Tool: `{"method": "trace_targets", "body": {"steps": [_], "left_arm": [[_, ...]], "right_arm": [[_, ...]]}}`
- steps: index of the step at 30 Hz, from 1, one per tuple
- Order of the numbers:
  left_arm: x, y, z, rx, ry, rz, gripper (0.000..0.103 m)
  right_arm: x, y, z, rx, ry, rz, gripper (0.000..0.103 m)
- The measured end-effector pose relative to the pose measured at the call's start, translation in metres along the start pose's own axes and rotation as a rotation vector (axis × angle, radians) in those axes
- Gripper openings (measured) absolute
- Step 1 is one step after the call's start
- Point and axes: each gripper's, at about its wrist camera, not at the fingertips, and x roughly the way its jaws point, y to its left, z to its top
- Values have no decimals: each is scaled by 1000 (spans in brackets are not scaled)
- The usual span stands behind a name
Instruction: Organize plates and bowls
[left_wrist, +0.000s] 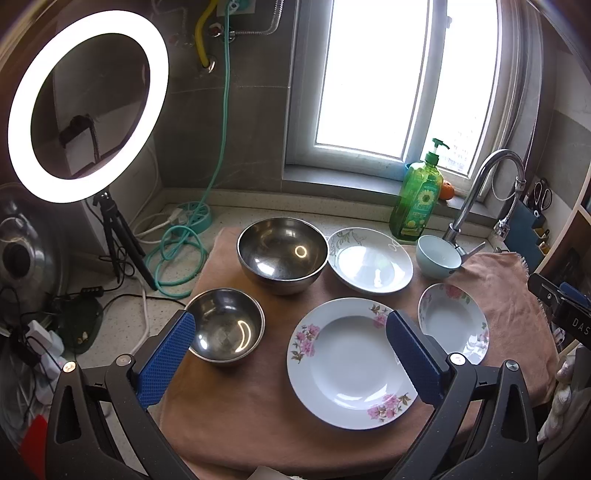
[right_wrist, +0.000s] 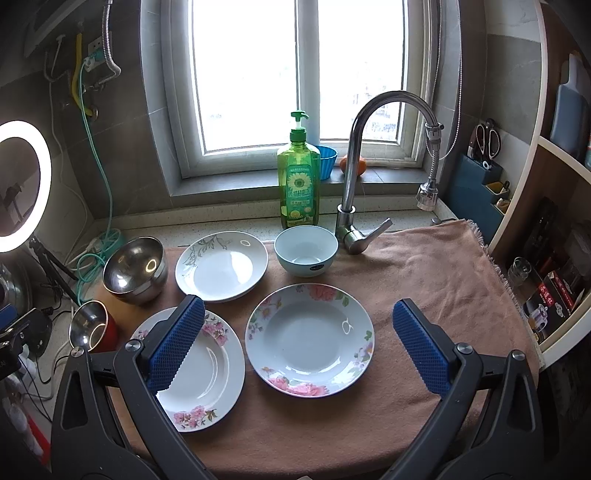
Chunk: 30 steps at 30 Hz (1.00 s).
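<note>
Both grippers, left gripper and right gripper, hang released over the pink towel; I'd pinch the small floral plate by its rim nearest me, lifting level.

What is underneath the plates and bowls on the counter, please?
A pinkish-brown towel lies under every plate and bowl, spread over the speckled countertop. Whatever is beneath the towel near the faucet is covered, so it cannot be seen.
</note>
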Motion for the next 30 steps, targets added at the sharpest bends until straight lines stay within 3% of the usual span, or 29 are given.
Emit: {"method": "trace_targets", "body": {"steps": [17, 23, 30], "left_arm": [[20, 10, -6, -19, 54, -25, 103], [35, 20, -15, -42, 119, -63, 102], [44, 25, -25, -54, 165, -97, 97]], "right_arm": [[17, -6, -4, -14, 32, 2, 103], [33, -14, -11, 26, 96, 127, 103], [26, -20, -21, 100, -3, 206, 103]]}}
